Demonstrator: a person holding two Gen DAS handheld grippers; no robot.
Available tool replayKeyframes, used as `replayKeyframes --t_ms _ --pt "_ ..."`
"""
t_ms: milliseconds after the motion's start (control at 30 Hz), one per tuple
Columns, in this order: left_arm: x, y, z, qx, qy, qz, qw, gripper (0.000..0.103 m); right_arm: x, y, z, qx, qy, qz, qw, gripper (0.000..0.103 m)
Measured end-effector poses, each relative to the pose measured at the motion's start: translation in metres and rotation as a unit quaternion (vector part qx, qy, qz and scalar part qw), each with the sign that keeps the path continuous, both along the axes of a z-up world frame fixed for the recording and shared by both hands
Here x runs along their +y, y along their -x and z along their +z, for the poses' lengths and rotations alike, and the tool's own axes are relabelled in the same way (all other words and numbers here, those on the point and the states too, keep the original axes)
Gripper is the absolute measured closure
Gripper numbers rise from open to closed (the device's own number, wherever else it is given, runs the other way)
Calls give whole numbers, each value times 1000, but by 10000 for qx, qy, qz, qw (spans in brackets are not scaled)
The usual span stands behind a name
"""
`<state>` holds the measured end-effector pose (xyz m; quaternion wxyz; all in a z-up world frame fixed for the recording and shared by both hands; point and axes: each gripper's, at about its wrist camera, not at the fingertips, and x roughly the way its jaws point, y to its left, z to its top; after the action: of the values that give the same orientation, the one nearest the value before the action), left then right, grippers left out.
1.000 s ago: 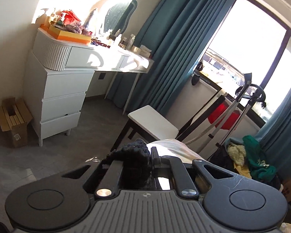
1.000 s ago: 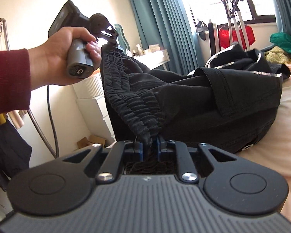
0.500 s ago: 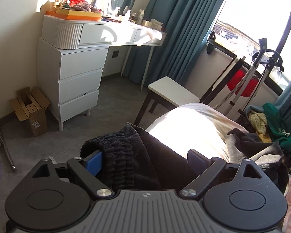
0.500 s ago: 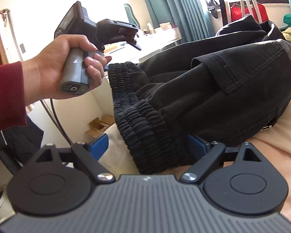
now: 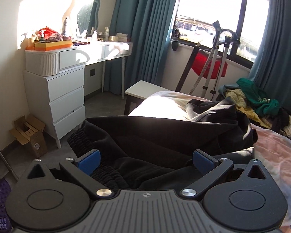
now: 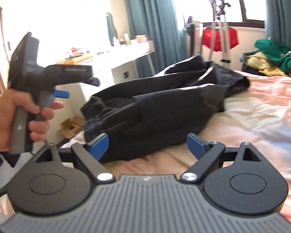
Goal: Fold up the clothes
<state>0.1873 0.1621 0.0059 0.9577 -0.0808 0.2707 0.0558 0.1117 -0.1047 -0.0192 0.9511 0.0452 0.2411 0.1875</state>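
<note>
Black trousers (image 6: 157,108) with a ribbed elastic waistband (image 6: 93,120) lie in a loose heap on the pink bed sheet (image 6: 258,120). My right gripper (image 6: 147,145) is open, its blue pads just short of the trousers' near edge, holding nothing. My left gripper (image 5: 145,161) is open above the waistband (image 5: 81,141) and the black cloth (image 5: 164,136), holding nothing. It also shows in the right wrist view (image 6: 62,95), held in a hand left of the trousers.
A white dresser and desk (image 5: 66,89) with clutter stand at the left wall. A cardboard box (image 5: 31,134) sits on the floor. A white bench (image 5: 143,91), a garment steamer stand (image 5: 217,58) and a pile of clothes (image 5: 256,101) are beyond the bed.
Both grippers were shut on the trousers' waistband and held it up; they opened, the trousers dropped onto the bed, and both grippers drew back a little.
</note>
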Motion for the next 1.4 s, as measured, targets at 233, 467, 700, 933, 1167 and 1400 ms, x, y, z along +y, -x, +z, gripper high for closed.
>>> replayKeyframes --t_ms 233,467,700,933,1167,1400 --pt "-117 -32 -12 -169 -466 -704 9963 3 -116 20 14 -184 -135 -1471 9889 14" --pt "-225 -120 -33 -267 -1093 -1158 9869 11 -193 12 -12 -117 -661 -2410 9682 14" --pt "-302 -233 -73 -107 -1978 -977 9753 20 -230 -29 -55 310 -677 -2768 9580 14" --pt "-296 -286 -86 162 -1679 -189 9855 52 -241 -56 -85 607 -815 -2786 9550 14" --pt "-299 -230 -49 -99 -1516 -497 9872 98 -253 -54 -90 656 -999 -3114 9427 14" --pt "-267 -112 6 -462 -1129 -1133 9860 98 -246 -31 -73 403 -1013 -2989 9481 14"
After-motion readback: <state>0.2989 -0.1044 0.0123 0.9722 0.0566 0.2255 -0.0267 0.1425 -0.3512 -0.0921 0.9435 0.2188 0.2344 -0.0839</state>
